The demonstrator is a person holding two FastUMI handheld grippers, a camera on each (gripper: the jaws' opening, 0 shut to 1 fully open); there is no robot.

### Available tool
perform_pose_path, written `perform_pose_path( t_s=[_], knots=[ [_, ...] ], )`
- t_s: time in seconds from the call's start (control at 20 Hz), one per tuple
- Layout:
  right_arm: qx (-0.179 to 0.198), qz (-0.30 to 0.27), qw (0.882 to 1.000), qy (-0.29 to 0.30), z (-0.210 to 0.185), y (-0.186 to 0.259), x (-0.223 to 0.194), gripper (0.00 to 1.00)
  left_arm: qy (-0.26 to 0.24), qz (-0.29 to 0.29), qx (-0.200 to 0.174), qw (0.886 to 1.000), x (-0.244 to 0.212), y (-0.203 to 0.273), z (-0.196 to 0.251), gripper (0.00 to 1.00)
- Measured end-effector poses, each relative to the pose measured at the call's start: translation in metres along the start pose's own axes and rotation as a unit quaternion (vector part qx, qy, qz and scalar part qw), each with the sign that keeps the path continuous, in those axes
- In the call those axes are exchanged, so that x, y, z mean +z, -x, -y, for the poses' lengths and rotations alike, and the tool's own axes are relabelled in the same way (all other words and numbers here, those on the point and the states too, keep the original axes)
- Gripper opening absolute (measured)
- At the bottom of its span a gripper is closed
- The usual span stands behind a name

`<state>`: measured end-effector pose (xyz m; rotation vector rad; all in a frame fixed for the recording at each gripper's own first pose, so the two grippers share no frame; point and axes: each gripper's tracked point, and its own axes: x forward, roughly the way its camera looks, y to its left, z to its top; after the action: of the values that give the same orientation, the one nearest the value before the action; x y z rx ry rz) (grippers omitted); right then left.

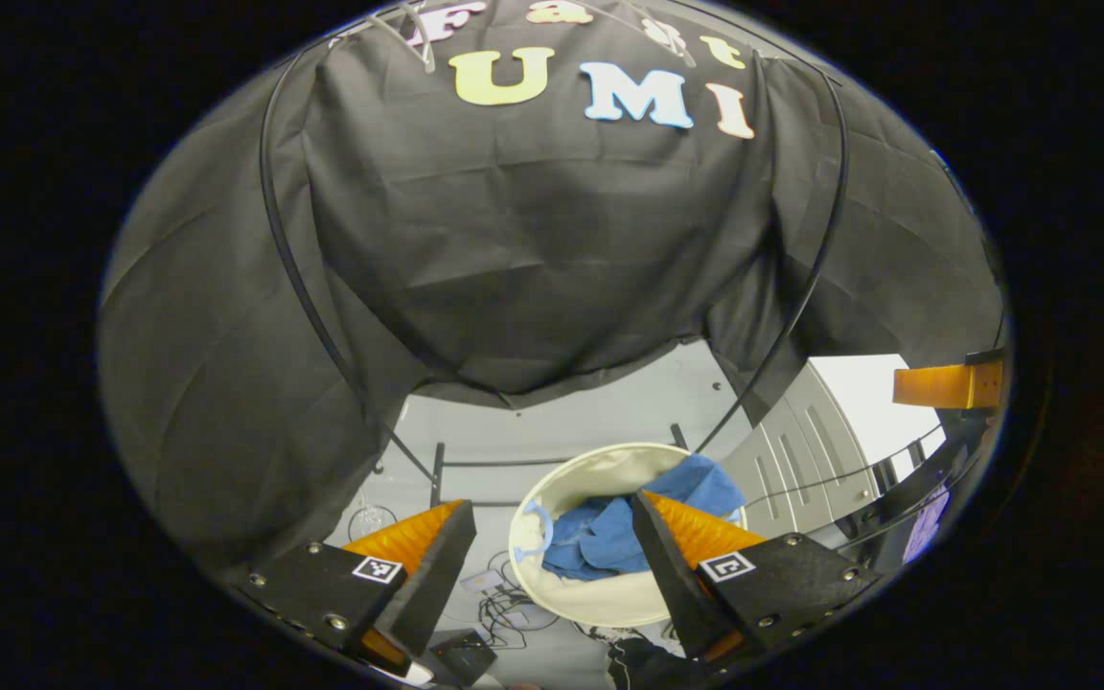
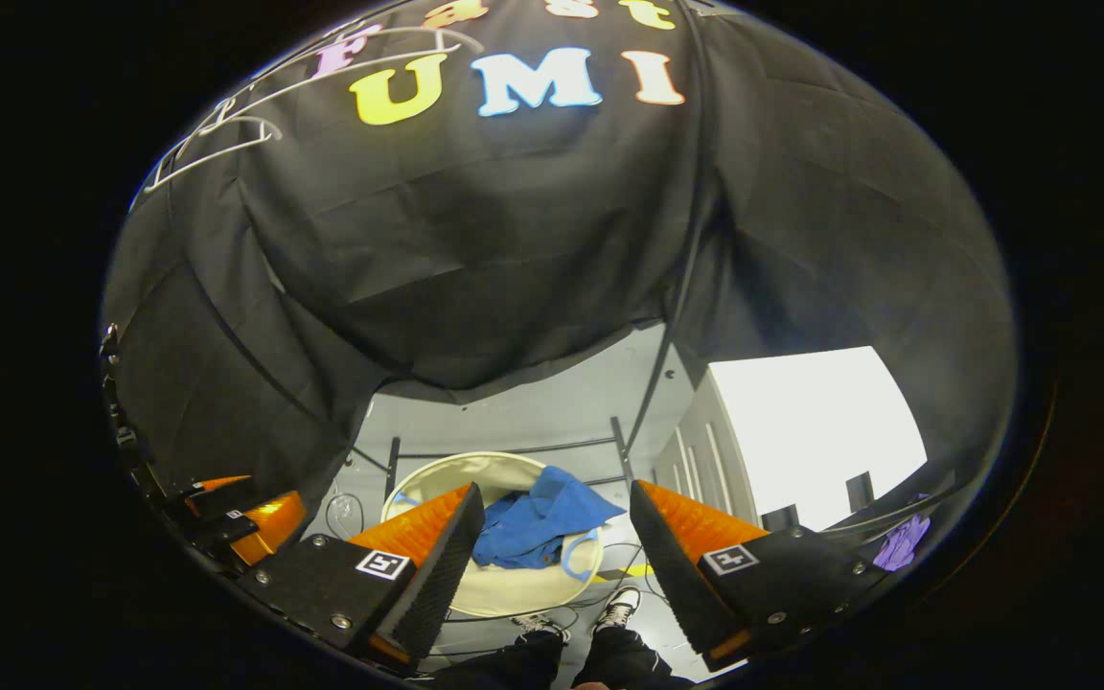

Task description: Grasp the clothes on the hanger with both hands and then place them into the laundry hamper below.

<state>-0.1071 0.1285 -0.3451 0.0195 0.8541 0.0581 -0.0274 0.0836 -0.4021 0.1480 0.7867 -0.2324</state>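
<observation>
Although the task began at a hanger, the blue clothes (image 1: 609, 537) now lie bundled inside the cream laundry hamper (image 1: 600, 599) on the floor below; in the right gripper view the same blue garment (image 2: 538, 527) is heaped in the hamper (image 2: 504, 589) with one fold draped over the far rim, and a pale blue loop hangs down at the near side.

That draped fold is the likeliest trouble from here, as a judgement: fabric resting on the rim could slide out under its own weight or drag the light hamper sideways if a finger snagged it; the loose cables (image 1: 504, 604) on the floor beside the hamper could also catch anything that spills over.

The left gripper (image 1: 552, 541) is held above the hamper with its jaws spread wide; nothing lies between them, and the clothes seen through the gap sit well below, untouched. The right gripper (image 2: 557, 532) is likewise wide apart and empty, poised over the same hamper; at the left edge of its view the other gripper (image 2: 245, 522) shows close by.

Farther out, a person's dark trouser legs and shoes (image 2: 619, 604) stand just beside the hamper; bare pale hangers (image 2: 226, 134) hang high against the black cloth wall; a thin black frame runs behind the hamper, with grey cabinets (image 1: 792, 450) to one side.
</observation>
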Motion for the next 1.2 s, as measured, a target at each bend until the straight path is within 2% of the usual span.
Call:
perform_pose_path(
  t_s=[0.25,0.55,0.7,0.75,0.8,0.85,0.95,1.05,1.15,1.2],
  knots=[
    [-0.030,0.049,0.998,-0.027,0.038,0.037,0.032,0.95,-0.036,0.078,0.008,0.996,0.068,0.028,0.009,0.95],
    [-0.025,0.160,0.986,-0.025,0.060,0.083,0.089,0.95,-0.041,0.193,0.032,0.980,0.170,0.111,0.033,0.96],
    [-0.024,0.239,0.971,-0.016,0.077,0.125,0.127,0.95,-0.024,0.242,0.027,0.970,0.211,0.153,0.062,0.96],
    [-0.022,0.265,0.964,-0.016,0.084,0.140,0.143,0.92,-0.017,0.255,0.031,0.966,0.224,0.168,0.067,0.96],
    [-0.019,0.289,0.957,-0.015,0.094,0.154,0.154,0.95,-0.010,0.268,0.038,0.963,0.237,0.187,0.069,0.96],
    [-0.019,0.309,0.951,-0.013,0.103,0.168,0.165,0.92,-0.001,0.284,0.042,0.958,0.250,0.205,0.075,0.96],
    [-0.014,0.334,0.942,-0.005,0.122,0.186,0.179,0.92,0.012,0.307,0.045,0.950,0.269,0.242,0.092,0.96],
    [-0.001,0.359,0.933,0.004,0.132,0.204,0.199,0.92,0.017,0.328,0.042,0.944,0.281,0.272,0.110,0.96],
    [0.026,0.393,0.919,0.004,0.140,0.226,0.222,0.94,0.024,0.346,0.043,0.937,0.294,0.300,0.121,0.95],
    [0.038,0.404,0.914,0.010,0.144,0.233,0.231,0.92,0.029,0.353,0.047,0.934,0.297,0.316,0.126,0.95]
  ],
)
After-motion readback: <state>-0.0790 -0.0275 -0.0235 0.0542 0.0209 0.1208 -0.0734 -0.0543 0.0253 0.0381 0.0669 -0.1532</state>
